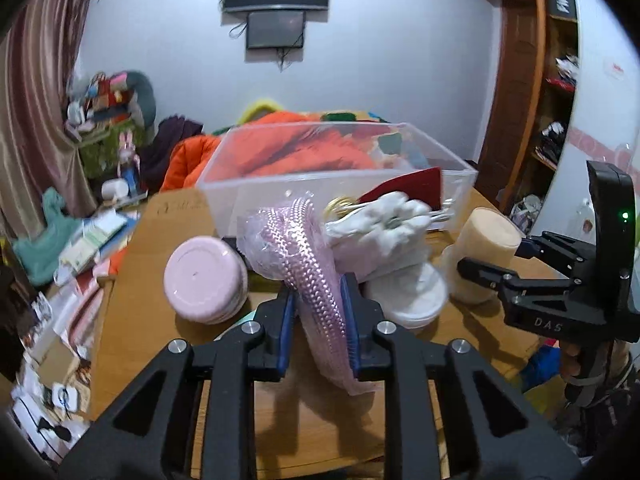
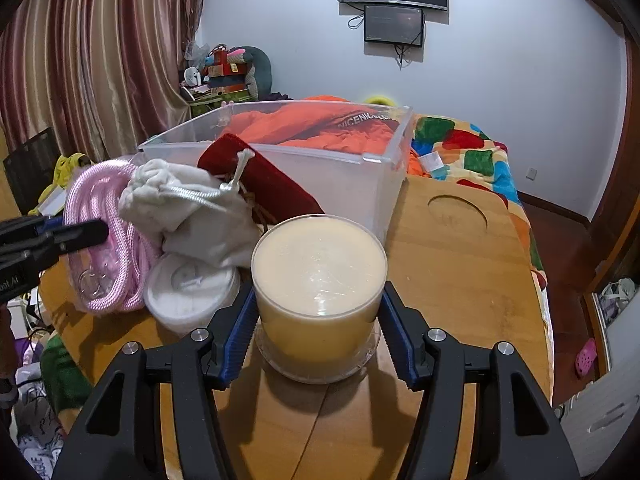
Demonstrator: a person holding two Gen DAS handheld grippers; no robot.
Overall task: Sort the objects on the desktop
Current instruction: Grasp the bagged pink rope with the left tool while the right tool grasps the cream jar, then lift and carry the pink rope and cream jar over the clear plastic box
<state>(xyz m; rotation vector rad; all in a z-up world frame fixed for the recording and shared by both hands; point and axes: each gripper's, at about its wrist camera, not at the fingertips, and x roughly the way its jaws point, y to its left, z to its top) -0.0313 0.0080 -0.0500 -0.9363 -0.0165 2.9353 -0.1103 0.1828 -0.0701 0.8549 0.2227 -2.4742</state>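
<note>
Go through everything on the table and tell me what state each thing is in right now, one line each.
Left gripper: shut on the pink rope.
Pink rope: bagged coil, clamped, tilted.
Right gripper: shut on the cream jar.
Cream jar: upright, gripped at both sides.
Clear bin: open-topped, upright.
White pouch: drawstring pulled shut.
Pink tin: lidded, tipped up.
White tub: lidded, flat.

We see even, cool indoor light, soft shadows on the counter (image 2: 460, 264), glare on the candle (image 2: 320, 268), motion blur leftward, and dark fisheye corners.
</note>
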